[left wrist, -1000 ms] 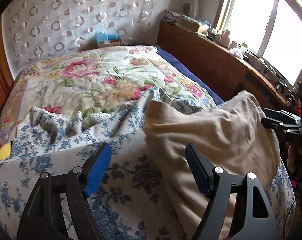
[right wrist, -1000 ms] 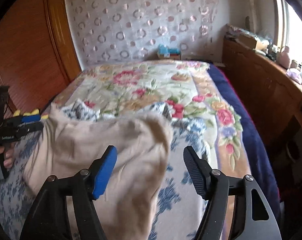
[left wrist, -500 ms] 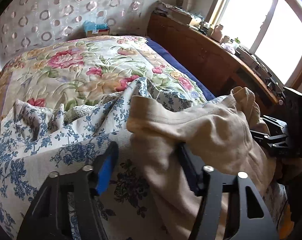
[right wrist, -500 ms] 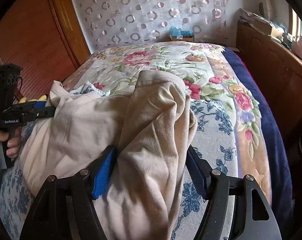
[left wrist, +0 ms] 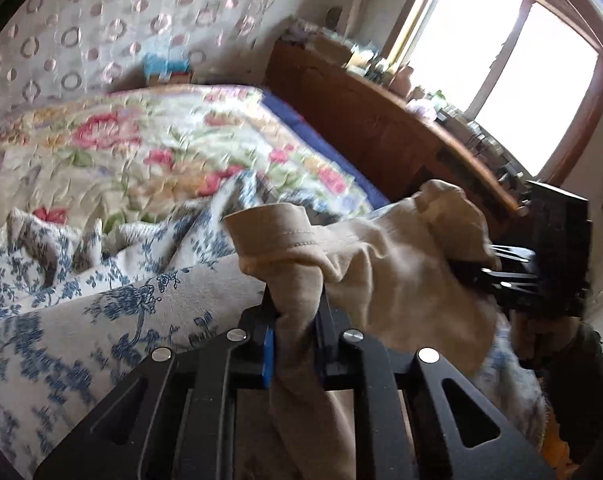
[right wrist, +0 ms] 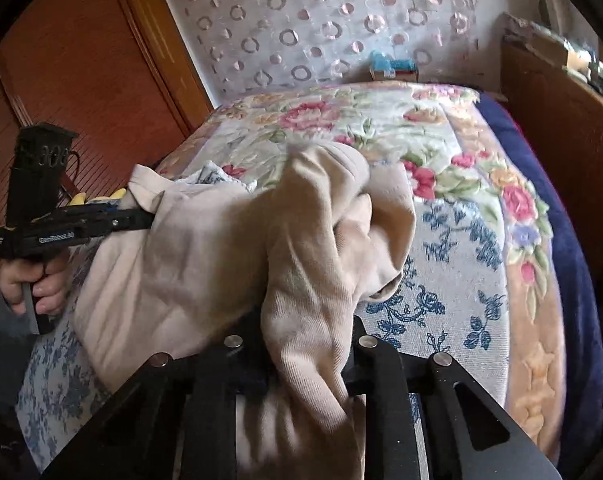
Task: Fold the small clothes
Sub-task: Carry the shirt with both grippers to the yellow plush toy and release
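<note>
Garment (left wrist: pixel 385 264) newly lifted off floral bed (right wrist: pixel 381 132).

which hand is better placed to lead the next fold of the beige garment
Neither clearly. The left gripper and right gripper have both just closed on bunched ends of the beige garment, held between them over the blue floral cloth. Probably they move together.
</note>
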A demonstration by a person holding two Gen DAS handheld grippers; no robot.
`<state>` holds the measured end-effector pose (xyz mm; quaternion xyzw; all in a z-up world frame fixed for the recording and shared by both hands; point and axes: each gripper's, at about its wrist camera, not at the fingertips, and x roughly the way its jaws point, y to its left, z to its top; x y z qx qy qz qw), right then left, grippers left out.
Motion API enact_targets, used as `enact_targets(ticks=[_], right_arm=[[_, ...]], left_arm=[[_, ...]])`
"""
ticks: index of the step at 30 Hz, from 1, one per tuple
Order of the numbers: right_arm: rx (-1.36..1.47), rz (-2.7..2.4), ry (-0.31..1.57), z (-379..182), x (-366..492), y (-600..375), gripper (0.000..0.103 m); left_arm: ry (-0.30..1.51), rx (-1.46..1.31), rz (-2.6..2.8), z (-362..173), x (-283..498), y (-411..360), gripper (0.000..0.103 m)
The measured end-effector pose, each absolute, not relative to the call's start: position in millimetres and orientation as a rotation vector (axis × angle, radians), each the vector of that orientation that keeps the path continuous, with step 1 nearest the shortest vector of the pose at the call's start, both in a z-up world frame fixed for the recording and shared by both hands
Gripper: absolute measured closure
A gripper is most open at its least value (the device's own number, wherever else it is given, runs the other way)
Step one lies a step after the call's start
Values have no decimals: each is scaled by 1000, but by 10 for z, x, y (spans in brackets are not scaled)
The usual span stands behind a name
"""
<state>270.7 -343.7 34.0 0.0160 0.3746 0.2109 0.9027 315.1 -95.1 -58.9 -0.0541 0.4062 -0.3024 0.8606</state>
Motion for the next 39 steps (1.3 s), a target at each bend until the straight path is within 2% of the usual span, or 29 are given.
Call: enact_targets(ticks=[7,15,28,39], right_arm=[[-44,514,648,728,2445,-3124,83],[-150,683,574,954,2492,-2389,83],[-506,1043,575,812,3214,45,83],[-706,1085,574,513,3691,1571,82]], left_arm=[[676,-116,-594,-40,2482,-541,88],[580,-152,-392,160,1972,380,88],[582,-272,31,-446,1244,1811,88],[635,-265,175,-866,1119,1963,87]])
